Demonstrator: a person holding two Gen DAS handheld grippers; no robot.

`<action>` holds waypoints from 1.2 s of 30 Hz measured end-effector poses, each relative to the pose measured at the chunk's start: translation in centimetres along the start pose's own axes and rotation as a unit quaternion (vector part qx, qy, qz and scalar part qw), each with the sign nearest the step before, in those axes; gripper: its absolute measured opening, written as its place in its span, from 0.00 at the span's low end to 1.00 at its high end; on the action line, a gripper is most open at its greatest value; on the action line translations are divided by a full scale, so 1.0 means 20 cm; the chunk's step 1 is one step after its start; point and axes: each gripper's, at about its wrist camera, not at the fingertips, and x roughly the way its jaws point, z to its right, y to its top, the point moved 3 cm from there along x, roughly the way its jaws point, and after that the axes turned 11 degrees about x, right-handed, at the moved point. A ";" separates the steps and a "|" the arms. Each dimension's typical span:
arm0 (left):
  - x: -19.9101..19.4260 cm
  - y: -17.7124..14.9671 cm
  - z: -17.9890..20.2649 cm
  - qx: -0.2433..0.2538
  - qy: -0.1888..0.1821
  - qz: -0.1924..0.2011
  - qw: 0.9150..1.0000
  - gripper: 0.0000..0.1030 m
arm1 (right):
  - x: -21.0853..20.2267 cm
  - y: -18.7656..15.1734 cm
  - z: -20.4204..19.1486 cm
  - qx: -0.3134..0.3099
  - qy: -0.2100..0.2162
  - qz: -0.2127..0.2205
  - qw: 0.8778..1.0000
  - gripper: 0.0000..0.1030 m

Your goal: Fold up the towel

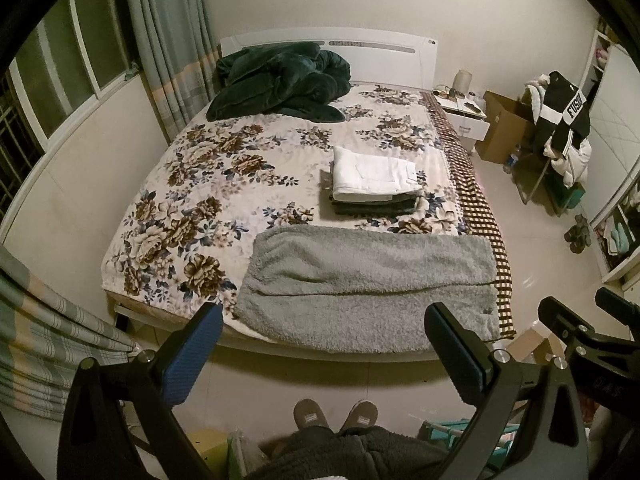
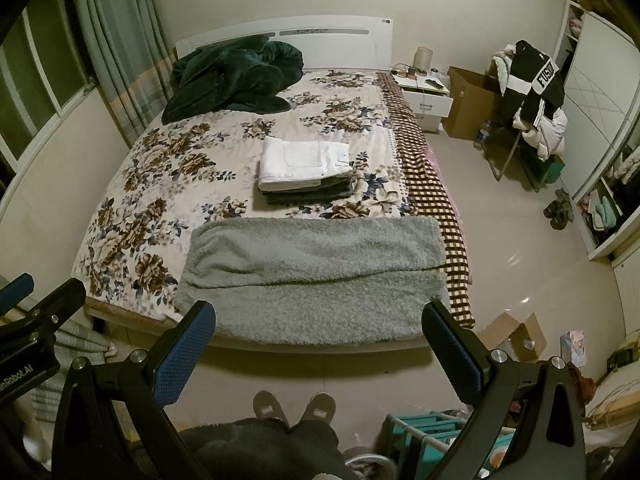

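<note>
1. Grey towel [image 1: 368,280] [image 2: 312,268] lies flat at the foot of the bed, long side along the near edge, near strip just reaching over it. A crease line runs lengthwise across it, so it looks folded once already, top layer over bottom; probably placed here for easy reach from where the person stands.
2. Left gripper [image 1: 322,350] is held above the floor short of the bed edge, fingers spread wide, nothing between them. The towel's near edge sits framed between the pads, apart from both.
3. Right gripper [image 2: 320,344] is in the same pose: wide open, empty, short of the towel. Its tip also shows at the right of the left view.
4. Both look lined up on the near edge, likely for a grab at the ends or corners for the next fold; judgement only.
5. Folded stack [image 1: 374,180], white piece on dark ones, sits just beyond the towel, likely the finished pile.
6. Floral bedspread [image 1: 192,200] underneath gives a flat work surface; dark green blanket [image 1: 280,80] is bunched at the headboard, well apart.
7. Person's slippers [image 1: 336,414] on the floor face the bed.
</note>
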 end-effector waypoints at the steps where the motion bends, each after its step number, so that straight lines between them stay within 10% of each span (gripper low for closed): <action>1: 0.00 0.03 0.00 0.000 -0.001 0.000 1.000 1.00 | 0.00 0.00 0.00 0.000 0.000 0.000 1.000 1.00; 36: -0.09 0.10 0.03 -0.001 -0.001 0.008 1.000 1.00 | -0.11 0.01 -0.10 -0.010 0.007 0.003 1.000 1.00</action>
